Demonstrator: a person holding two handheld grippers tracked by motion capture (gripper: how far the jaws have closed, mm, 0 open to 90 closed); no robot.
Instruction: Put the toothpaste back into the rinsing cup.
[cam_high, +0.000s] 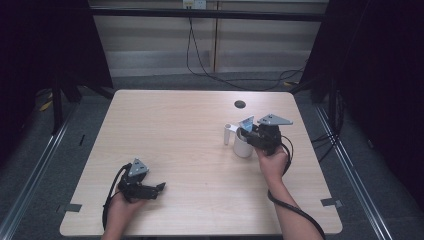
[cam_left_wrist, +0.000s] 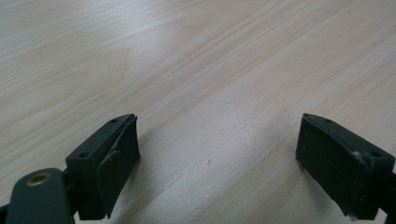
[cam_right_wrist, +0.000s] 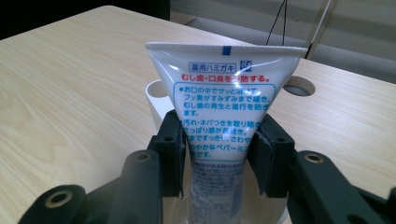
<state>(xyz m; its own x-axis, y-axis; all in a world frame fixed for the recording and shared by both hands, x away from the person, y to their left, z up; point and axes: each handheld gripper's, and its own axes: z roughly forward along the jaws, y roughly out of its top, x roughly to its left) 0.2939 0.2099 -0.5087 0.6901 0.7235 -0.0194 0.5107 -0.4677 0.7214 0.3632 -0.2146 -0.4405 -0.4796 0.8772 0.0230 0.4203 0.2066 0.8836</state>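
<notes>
A white toothpaste tube (cam_right_wrist: 224, 84) with blue and red print stands crimped end up inside a white cup (cam_right_wrist: 156, 95). My right gripper (cam_right_wrist: 219, 149) has a pad against each side of the tube, just above the cup's rim. In the high view the cup (cam_high: 242, 147) sits right of the table's centre, its handle pointing left, with the tube (cam_high: 247, 123) rising from it and the right gripper (cam_high: 251, 134) over it. My left gripper (cam_high: 160, 187) rests near the front left of the table, and its jaws (cam_left_wrist: 217, 154) stand wide open over bare wood.
The light wooden table (cam_high: 190, 125) has a round cable hole (cam_high: 240, 104) behind the cup. Black cables trail from both grippers and across the floor beyond the far edge. Dark curtains flank the table.
</notes>
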